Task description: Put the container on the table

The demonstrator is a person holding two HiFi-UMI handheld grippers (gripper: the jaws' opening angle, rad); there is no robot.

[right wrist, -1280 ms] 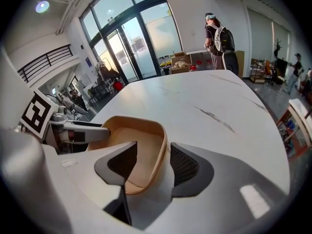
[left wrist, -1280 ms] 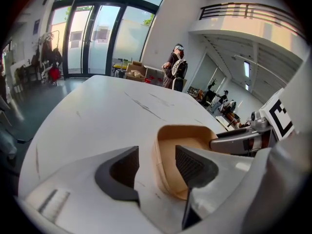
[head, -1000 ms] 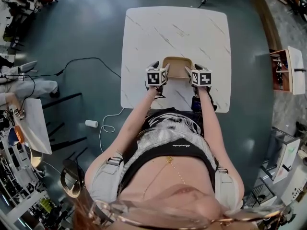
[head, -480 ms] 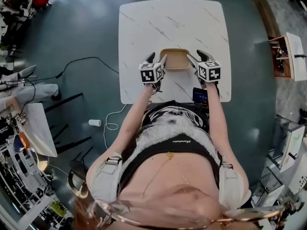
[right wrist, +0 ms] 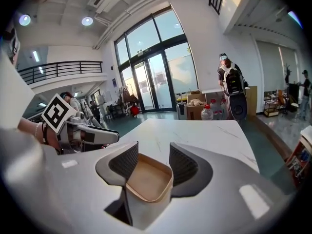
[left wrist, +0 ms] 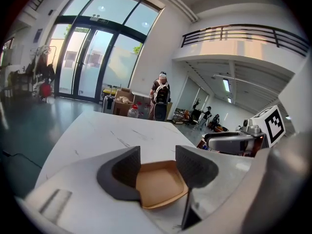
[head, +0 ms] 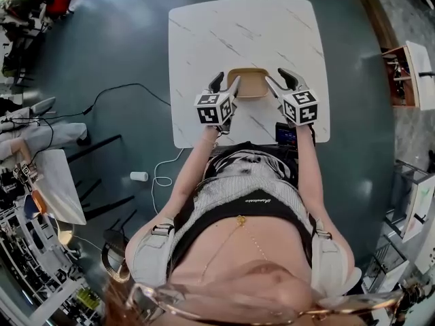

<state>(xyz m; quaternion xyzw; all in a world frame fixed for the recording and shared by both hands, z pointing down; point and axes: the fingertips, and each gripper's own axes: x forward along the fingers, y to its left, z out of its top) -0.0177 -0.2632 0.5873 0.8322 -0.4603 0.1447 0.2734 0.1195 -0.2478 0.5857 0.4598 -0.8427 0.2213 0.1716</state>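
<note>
Container, tan and shallow, lies between my left gripper and right gripper, one end inside each gripper's parted, unclamped jaws. It rests on the white table, toward the near edge.

The container sits on the table. The left gripper is at its 9 o'clock, the right gripper at 3.

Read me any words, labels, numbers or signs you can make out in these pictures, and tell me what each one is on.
Nothing here can be read as text.
Small print on the person's black top: too small to read.
Marker cubes: black-and-white square patterns only, no letters or numbers.
Container: plain brown, no label showing.
</note>
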